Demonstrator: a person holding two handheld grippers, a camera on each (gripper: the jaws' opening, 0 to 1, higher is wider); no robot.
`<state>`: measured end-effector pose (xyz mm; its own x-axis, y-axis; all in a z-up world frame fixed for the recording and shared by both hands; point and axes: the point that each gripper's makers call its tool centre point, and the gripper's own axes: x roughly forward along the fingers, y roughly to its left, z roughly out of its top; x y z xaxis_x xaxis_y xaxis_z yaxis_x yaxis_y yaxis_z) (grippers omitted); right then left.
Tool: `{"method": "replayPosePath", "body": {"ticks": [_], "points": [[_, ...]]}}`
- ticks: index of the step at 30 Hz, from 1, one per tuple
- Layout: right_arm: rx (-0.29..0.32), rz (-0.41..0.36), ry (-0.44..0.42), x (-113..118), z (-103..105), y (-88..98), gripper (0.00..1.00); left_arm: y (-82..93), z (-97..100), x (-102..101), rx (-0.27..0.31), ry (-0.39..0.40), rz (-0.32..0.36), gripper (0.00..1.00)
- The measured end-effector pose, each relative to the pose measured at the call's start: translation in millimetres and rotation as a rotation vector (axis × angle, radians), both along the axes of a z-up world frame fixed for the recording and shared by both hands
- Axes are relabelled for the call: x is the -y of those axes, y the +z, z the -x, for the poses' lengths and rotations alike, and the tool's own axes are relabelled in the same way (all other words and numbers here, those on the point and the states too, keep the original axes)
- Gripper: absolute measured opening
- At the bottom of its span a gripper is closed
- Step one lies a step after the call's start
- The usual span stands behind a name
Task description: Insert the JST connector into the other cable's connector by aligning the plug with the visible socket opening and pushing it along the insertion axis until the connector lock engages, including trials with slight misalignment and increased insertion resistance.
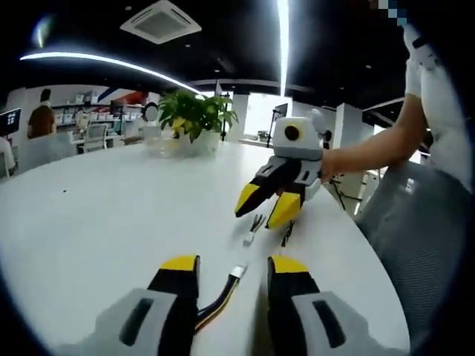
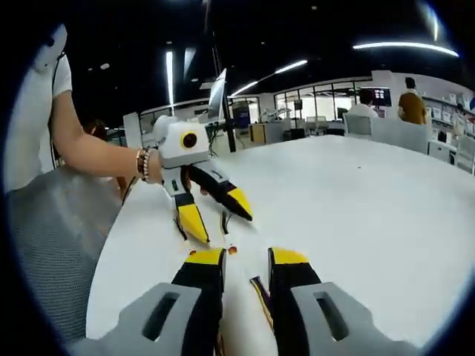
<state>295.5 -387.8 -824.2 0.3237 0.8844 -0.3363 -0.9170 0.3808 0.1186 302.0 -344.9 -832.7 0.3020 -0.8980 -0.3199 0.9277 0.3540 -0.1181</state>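
On the white table (image 1: 111, 215) a cable with yellow, black and red wires ends in a small white JST connector (image 1: 237, 272). It lies loose between the wide-apart jaws of my left gripper (image 1: 234, 265), which is open. A second small connector (image 1: 251, 231) with a dark cable (image 1: 287, 233) lies farther on, just below my right gripper (image 1: 266, 206), whose yellow tips stand apart. In the right gripper view, my right gripper (image 2: 246, 258) is open over a thin dark cable (image 2: 260, 293), facing the open left gripper (image 2: 217, 213) across a short gap.
A potted plant (image 1: 194, 119) stands at the table's far side. A grey mesh chair (image 1: 415, 215) sits by the table edge, and the person's forearm (image 2: 96, 156) reaches in. Desks and people are in the background. The table surface (image 2: 371, 200) stretches wide.
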Motion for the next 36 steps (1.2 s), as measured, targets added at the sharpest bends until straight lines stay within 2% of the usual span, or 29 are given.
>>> {"method": "replayPosePath", "body": {"ticks": [3,6,9,12,15,19,23,27,33,36], "points": [[-0.003,0.014,-0.036,3.9,-5.6,-8.0,0.17,-4.7,2.6,1.0,-0.015,-0.006,-0.002,0.27],[-0.016,0.028,-0.033,5.2,-2.3,-15.0,0.17,-6.5,3.1,2.2,-0.011,-0.005,-0.009,0.24],[-0.014,0.041,-0.022,4.5,0.5,-16.2,0.17,-7.3,3.7,2.6,-0.018,-0.005,-0.005,0.24],[-0.009,0.049,-0.013,4.1,1.3,-17.1,0.16,-9.9,4.1,2.3,-0.005,-0.014,-0.026,0.2],[-0.003,0.057,-0.002,3.4,3.5,-17.9,0.11,-10.3,4.9,2.9,-0.008,-0.014,-0.02,0.19],[-0.014,0.074,0.006,4.0,5.9,-23.2,0.1,-10.4,5.5,2.5,-0.013,-0.01,-0.013,0.19],[-0.017,0.074,-0.001,5.4,5.3,-23.8,0.05,-9.6,5.3,2.3,-0.012,-0.005,-0.007,0.15],[-0.021,0.07,-0.005,5.2,5.5,-24.1,0.05,-9.1,5.8,2.6,-0.009,-0.006,-0.001,0.14],[-0.027,0.071,0.002,6.0,6.6,-24.3,0.05,-10.2,5.1,2.2,-0.003,-0.006,-0.01,0.09],[-0.029,0.074,0.011,6.0,8.2,-23.7,0.05,-10.3,8.3,3.0,-0.007,-0.022,-0.008,0.01]]}}
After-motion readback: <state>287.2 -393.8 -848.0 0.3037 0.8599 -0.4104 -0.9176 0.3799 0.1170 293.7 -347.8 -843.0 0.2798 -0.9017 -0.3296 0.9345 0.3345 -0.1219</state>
